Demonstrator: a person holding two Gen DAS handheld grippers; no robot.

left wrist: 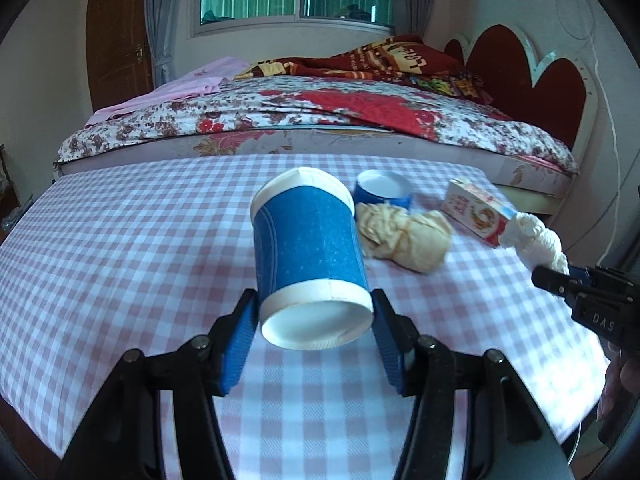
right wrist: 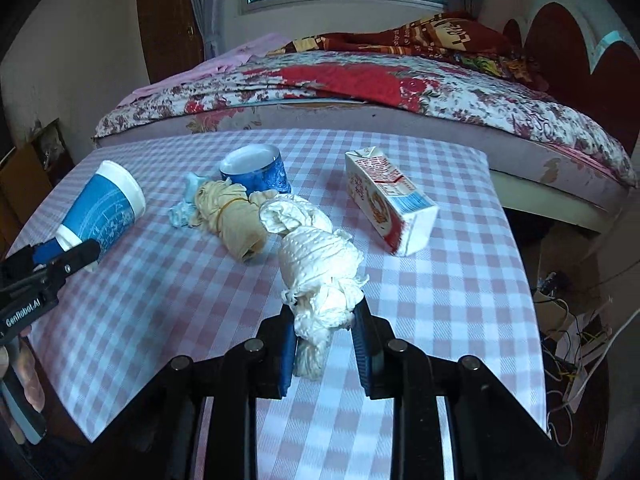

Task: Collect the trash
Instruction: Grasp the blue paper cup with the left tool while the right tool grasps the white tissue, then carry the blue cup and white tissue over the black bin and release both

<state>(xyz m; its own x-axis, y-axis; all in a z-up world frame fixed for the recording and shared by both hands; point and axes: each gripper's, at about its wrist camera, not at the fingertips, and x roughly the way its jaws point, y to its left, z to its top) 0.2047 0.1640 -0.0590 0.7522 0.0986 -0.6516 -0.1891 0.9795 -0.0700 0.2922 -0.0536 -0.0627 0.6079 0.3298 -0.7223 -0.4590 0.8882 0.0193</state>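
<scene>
Bed, floral cover, stood behind checked surface. Milk carton lay on its side, right. Blue paper cup hung clamped in left gripper jaws above the surface. White tissue wad was clamped in right gripper jaws. Beige wad touched second blue cup, centre.

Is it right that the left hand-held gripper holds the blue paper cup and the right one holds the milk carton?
Not quite. The right hand-held gripper holds the white paper wad, as the right wrist view shows; the milk carton lies on the table. The left hand-held gripper does hold the blue paper cup.
</scene>
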